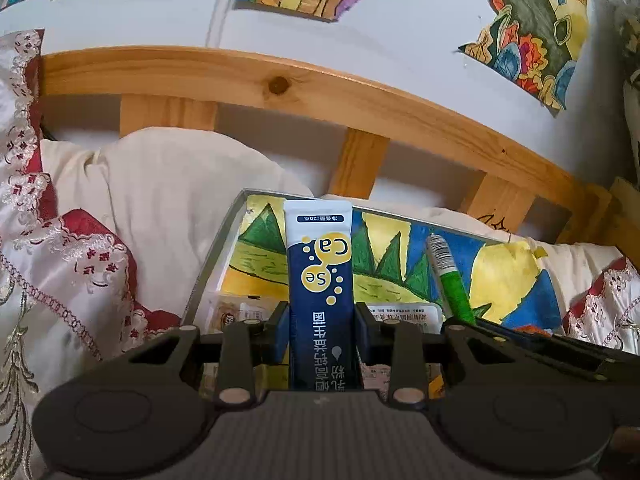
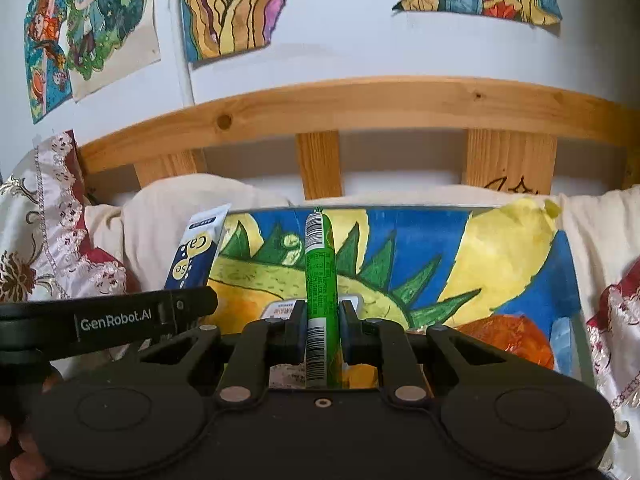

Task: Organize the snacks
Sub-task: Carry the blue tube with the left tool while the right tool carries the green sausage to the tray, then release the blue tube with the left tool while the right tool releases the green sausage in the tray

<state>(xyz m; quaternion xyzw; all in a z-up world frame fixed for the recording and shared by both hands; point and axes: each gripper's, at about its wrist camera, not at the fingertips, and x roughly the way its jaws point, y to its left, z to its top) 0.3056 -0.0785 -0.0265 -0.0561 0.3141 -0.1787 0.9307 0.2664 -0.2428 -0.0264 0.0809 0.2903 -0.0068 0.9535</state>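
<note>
My left gripper [image 1: 321, 330] is shut on a dark blue sachet [image 1: 320, 276] with yellow "Ca Se" circles, held upright above a box [image 1: 208, 276] lined with a colourful painting. My right gripper [image 2: 323, 330] is shut on a green snack stick [image 2: 319, 264] with a barcode, also upright over the box [image 2: 582, 320]. The green stick shows at the right in the left wrist view [image 1: 450, 280]. The blue sachet [image 2: 196, 252] and the left gripper's black body [image 2: 108, 322] show at the left in the right wrist view. Other snack packets [image 1: 236, 314] lie on the box floor, partly hidden by the fingers.
The box sits on a bed with cream pillows [image 1: 160, 200] and a red-and-white embroidered cover [image 1: 60, 272]. A wooden headboard [image 2: 360, 100] stands behind, under a white wall with drawings [image 2: 236, 4]. An orange wrapper [image 2: 508, 336] lies in the box at the right.
</note>
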